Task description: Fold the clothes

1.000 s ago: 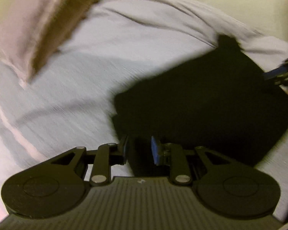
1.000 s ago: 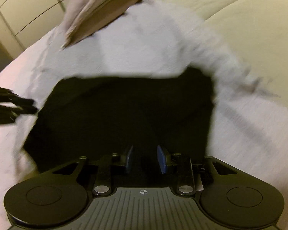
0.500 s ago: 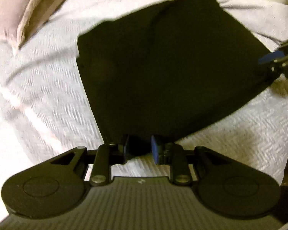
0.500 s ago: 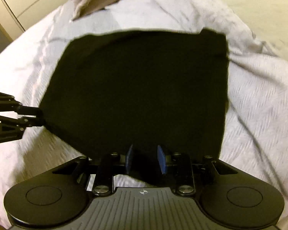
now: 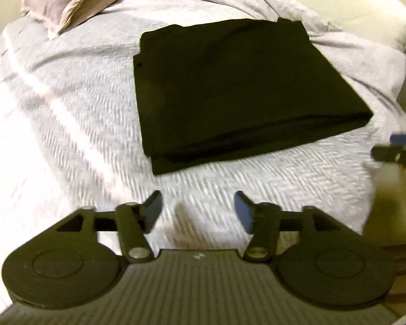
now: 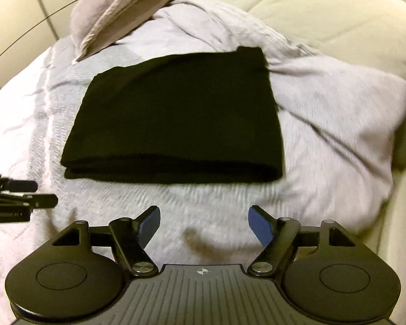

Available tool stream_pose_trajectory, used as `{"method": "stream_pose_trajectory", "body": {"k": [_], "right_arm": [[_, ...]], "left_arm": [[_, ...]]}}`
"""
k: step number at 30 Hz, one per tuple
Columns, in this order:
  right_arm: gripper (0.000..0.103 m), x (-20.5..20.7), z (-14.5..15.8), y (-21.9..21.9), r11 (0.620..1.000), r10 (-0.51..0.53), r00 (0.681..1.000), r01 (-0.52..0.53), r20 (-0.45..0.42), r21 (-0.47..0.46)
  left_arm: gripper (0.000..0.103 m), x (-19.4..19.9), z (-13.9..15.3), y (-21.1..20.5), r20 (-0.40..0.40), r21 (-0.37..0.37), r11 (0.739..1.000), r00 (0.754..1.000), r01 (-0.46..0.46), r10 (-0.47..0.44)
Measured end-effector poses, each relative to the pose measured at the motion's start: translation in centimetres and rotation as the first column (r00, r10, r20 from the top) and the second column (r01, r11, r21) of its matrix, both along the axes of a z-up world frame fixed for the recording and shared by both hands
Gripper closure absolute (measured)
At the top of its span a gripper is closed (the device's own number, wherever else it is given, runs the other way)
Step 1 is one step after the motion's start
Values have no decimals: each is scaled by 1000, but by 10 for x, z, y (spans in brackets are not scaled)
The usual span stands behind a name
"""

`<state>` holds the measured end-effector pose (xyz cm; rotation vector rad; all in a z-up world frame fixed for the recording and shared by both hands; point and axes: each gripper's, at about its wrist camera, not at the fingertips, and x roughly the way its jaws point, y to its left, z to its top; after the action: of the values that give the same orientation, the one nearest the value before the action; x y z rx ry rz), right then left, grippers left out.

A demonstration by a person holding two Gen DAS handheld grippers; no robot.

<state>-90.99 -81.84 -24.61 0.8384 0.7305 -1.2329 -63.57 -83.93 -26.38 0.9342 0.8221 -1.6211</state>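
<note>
Both tools, left (image 5: 197, 214) and right (image 6: 204, 223), are opening, empty, just short of the folded black garment (image 6: 176, 124) on the bed (image 6: 324, 124).

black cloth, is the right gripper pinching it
No, the right gripper has its jaws opening with nothing between them, and the folded black cloth lies apart on the blanket.

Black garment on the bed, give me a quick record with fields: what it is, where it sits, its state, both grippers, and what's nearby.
item: black garment
state: folded flat, layered edge facing the cameras
surface: pale woven bedspread
left gripper: jaws opening, nothing between them, short of the garment
right gripper: jaws opening, nothing between them, short of the garment
nearby: pinkish pillow beyond the garment
</note>
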Motion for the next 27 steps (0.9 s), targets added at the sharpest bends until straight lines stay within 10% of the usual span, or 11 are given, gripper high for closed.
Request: {"method": "stream_pose_trajectory", "body": {"k": [6, 27], "right_arm": [[27, 28, 33, 43, 998, -55, 998, 55, -43, -5], [25, 47, 107, 88, 998, -21, 999, 18, -49, -60]], "left_arm": [[1, 4, 31, 43, -50, -19, 999, 998, -25, 24], [2, -13, 103, 109, -39, -132, 990, 998, -56, 51]]}}
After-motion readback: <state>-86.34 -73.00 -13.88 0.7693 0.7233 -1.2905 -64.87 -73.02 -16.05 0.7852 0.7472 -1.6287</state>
